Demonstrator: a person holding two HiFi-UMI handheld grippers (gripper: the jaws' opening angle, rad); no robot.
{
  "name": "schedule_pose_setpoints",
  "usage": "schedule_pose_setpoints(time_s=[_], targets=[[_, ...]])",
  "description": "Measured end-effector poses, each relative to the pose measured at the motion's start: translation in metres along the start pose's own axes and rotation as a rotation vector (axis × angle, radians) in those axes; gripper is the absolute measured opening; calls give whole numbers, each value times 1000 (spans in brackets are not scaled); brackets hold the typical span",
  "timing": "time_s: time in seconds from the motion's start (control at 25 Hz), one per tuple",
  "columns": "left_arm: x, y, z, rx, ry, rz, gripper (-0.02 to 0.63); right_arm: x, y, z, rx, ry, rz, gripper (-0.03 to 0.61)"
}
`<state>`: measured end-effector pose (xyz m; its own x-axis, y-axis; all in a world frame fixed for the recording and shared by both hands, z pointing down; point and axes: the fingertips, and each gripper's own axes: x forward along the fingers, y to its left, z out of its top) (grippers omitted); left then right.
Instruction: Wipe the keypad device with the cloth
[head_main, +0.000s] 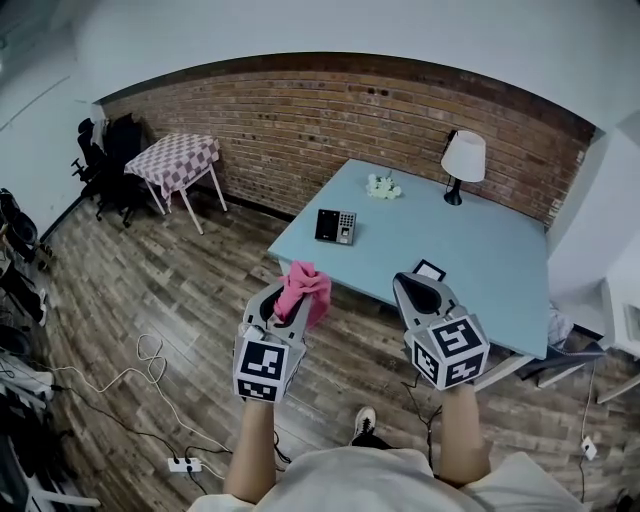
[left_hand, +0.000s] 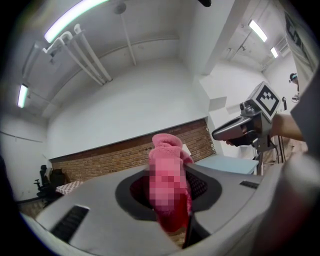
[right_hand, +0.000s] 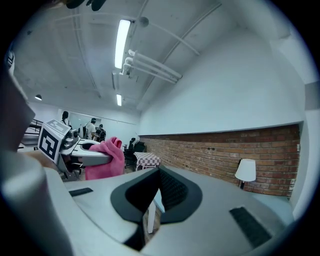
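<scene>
The keypad device, dark with a silver keypad half, lies on the light blue table near its left edge. A pink cloth sticks up from my left gripper, which is shut on it and held over the floor in front of the table. In the left gripper view the cloth fills the gap between the jaws. My right gripper is shut with nothing in it, over the table's near edge. From the right gripper view the left gripper and cloth show at the left.
A white lamp and small white flowers stand at the table's far side by the brick wall. A small dark-framed card lies near my right gripper. A checkered table and chairs stand at the far left. Cables and a power strip lie on the wooden floor.
</scene>
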<state>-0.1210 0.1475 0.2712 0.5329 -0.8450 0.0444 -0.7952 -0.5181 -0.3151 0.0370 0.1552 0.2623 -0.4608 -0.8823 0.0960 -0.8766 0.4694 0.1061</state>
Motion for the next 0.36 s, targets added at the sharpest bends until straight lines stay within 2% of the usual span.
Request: schedule_pose_setpoints(time_s=[0.36], targets=[[-63,-23,3,21,-9,-3,130,-44,43,-1,-9,-22,-6,3]])
